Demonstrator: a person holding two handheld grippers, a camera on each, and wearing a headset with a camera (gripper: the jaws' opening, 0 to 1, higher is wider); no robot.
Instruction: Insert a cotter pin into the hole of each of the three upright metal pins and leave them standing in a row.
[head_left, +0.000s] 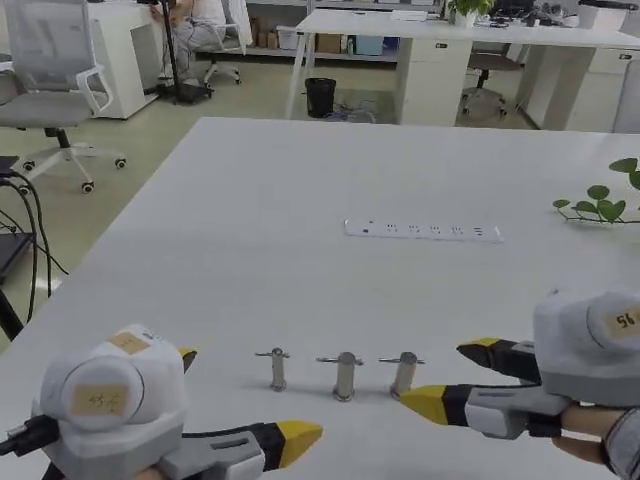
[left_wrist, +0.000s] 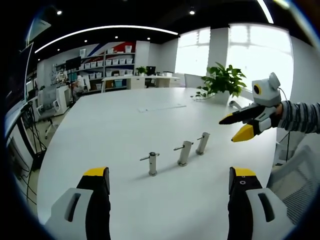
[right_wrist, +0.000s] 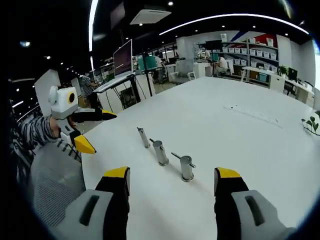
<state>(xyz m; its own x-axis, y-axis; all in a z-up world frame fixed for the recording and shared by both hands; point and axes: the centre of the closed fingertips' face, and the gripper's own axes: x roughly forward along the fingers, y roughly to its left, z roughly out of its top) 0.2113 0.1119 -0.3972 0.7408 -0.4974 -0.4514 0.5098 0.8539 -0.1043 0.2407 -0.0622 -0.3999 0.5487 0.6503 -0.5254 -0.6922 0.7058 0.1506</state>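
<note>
Three short metal pins stand upright in a row on the white table (head_left: 300, 200): left pin (head_left: 278, 368), middle pin (head_left: 345, 375), right pin (head_left: 404, 373). Each has a thin cotter pin crossing its top. In the left gripper view the same row is left pin (left_wrist: 152, 163), middle pin (left_wrist: 184, 152), right pin (left_wrist: 202, 143). My left gripper (head_left: 245, 395) is open and empty, just left of the row and nearer me. On the other side, close beside the right pin, my right gripper (head_left: 450, 375) is also open and holds nothing.
A white power strip (head_left: 422, 230) lies farther back on the table. Plant leaves (head_left: 600, 205) reach in at the right edge. An office chair (head_left: 55, 90) stands on the floor to the left, and a black bin (head_left: 320, 96) beyond the far edge.
</note>
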